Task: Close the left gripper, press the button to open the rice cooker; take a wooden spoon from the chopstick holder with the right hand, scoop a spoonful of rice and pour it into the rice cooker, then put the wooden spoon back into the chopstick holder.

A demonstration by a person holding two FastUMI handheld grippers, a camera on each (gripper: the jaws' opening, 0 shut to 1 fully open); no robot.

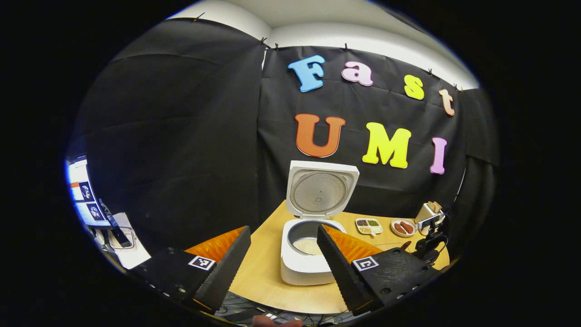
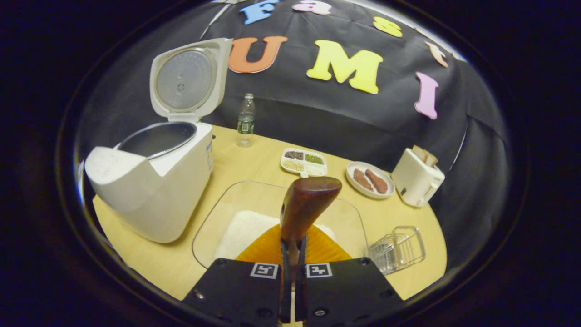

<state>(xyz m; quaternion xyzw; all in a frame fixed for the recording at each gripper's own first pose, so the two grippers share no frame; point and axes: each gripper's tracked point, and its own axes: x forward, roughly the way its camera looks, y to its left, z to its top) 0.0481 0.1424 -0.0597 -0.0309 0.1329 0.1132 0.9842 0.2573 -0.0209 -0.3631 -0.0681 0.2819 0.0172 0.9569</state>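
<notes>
Wooden spoon (image 2: 305, 206), reddish-brown, upright in right claw (image 2: 292, 254).

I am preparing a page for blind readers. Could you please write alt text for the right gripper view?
The right claw is shut on a wooden spoon, held above a clear dish of rice on a wooden table. To the left stands a white rice cooker with its lid open; a wire holder sits to the right.

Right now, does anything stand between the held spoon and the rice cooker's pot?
Nothing visible does. The right gripper holds the wooden spoon over the glass rice dish; the rice cooker stands beside it, lid raised.
</notes>
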